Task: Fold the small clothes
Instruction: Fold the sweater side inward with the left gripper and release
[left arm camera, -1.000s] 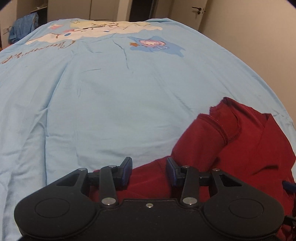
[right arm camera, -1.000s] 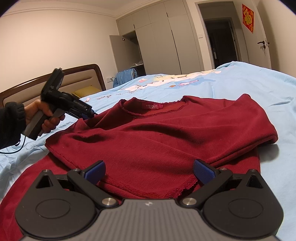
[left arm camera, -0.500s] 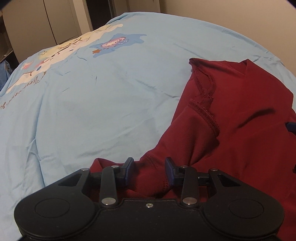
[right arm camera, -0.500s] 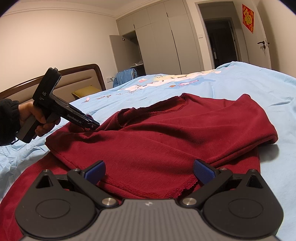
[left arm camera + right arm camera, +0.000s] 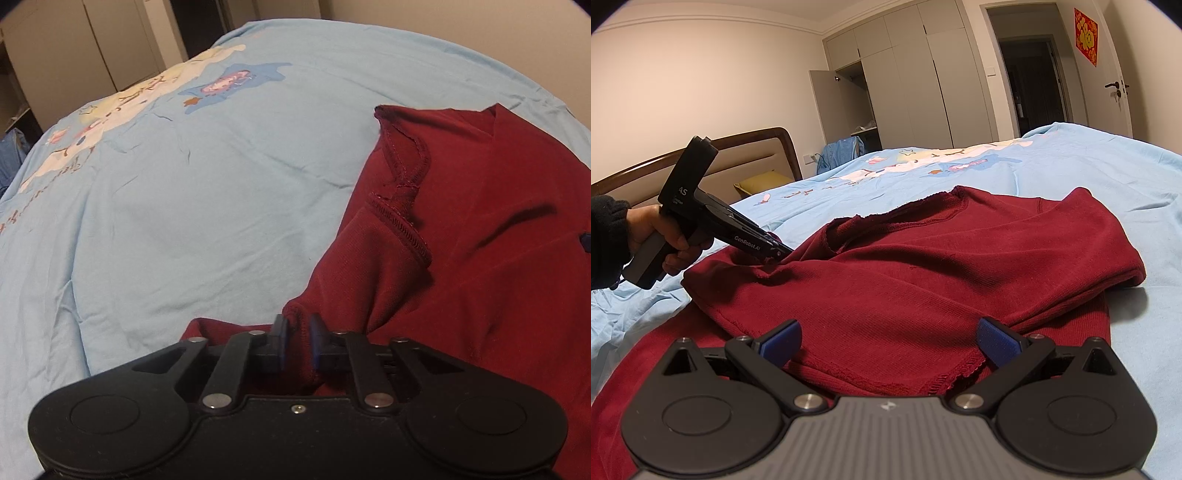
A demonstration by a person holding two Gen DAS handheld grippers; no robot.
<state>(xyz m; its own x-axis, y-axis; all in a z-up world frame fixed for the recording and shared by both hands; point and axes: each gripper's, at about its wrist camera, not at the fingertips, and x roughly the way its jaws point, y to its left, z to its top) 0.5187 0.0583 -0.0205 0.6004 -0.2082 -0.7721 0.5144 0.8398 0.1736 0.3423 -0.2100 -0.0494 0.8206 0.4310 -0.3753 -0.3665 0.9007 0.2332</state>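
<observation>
Now my left gripper [image 5: 296, 341] pinches the red top's [image 5: 923, 280] shoulder, right gripper [image 5: 888, 341] spread wide, one fold laid, more left.

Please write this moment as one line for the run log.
stage: grasp for fold | left gripper: shut on red top edge | right gripper: open, low over hem | surface: blue bedsheet

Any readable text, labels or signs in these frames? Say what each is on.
"GenRobot.AI": side of the left hand-held gripper.
"AS": its upright black body; smaller print below is too small to read.
Red door hanging: one gold character, "福".
Blue bedsheet: cartoon lettering, not legible.
</observation>
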